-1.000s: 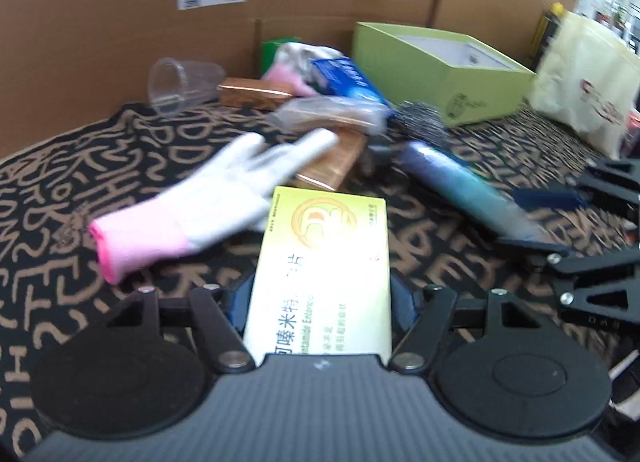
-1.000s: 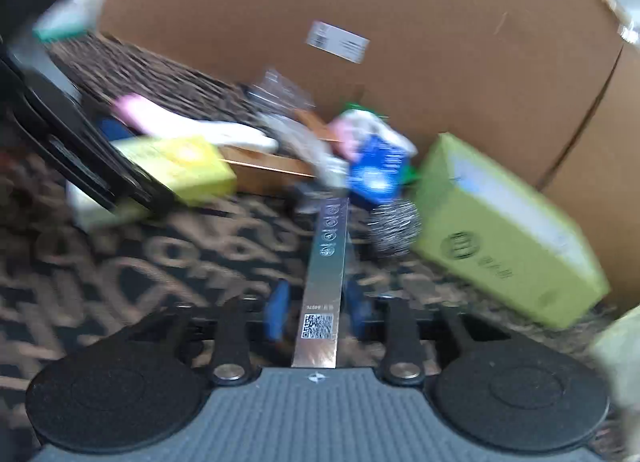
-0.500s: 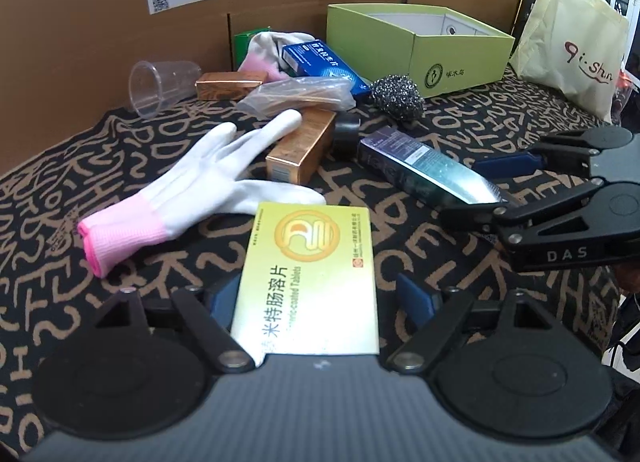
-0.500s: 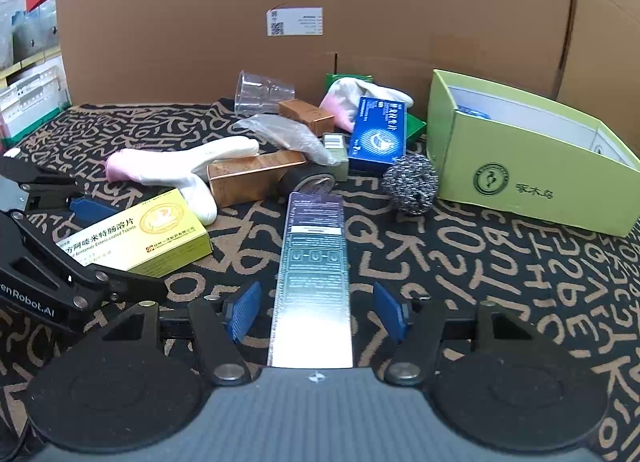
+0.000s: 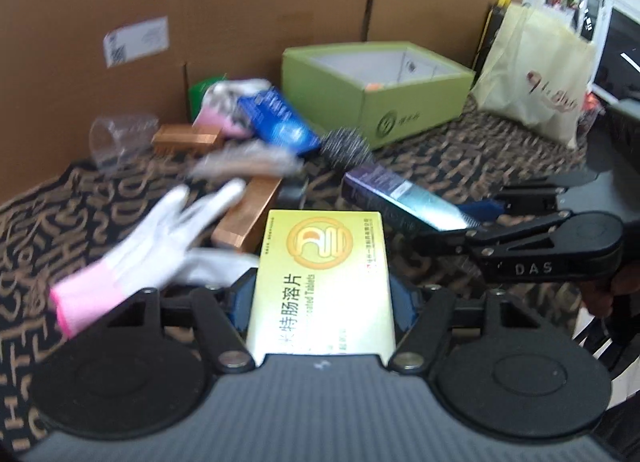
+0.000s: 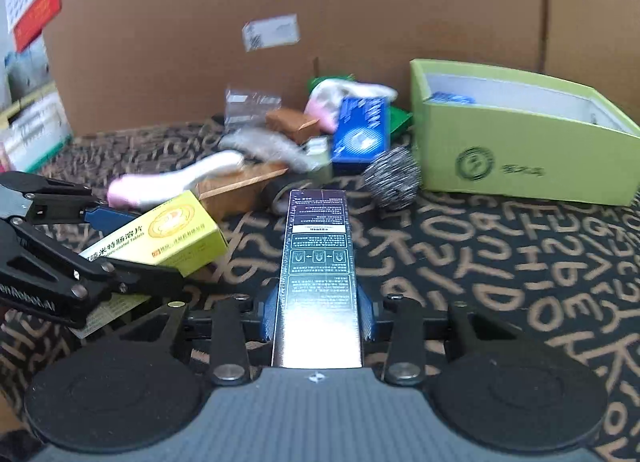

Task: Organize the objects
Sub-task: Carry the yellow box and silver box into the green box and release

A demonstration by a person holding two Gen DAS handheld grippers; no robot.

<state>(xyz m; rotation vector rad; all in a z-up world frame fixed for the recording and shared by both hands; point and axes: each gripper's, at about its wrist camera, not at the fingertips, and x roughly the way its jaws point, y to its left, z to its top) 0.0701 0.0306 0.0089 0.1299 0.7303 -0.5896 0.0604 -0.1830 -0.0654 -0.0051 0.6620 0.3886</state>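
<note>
My left gripper (image 5: 320, 298) is shut on a yellow tablet box (image 5: 322, 278), held above the patterned cloth; it also shows in the right wrist view (image 6: 160, 238). My right gripper (image 6: 318, 308) is shut on a long dark silvery box (image 6: 318, 274), which also shows in the left wrist view (image 5: 400, 201). An open green box (image 6: 516, 149) stands at the right back, with a small blue item inside. The two grippers are side by side, the left one on the left.
A white and pink glove (image 5: 152, 238), copper boxes (image 5: 248, 213), a clear cup (image 5: 120, 137), a blue box (image 6: 362, 133), a steel scourer (image 6: 394, 177) and a plastic bag lie in a heap. Cardboard walls stand behind. A cream bag (image 5: 536, 73) stands at the right.
Both grippers closed on their boxes, from open half a second ago, and lifted them slightly. The views are blurred by motion.
</note>
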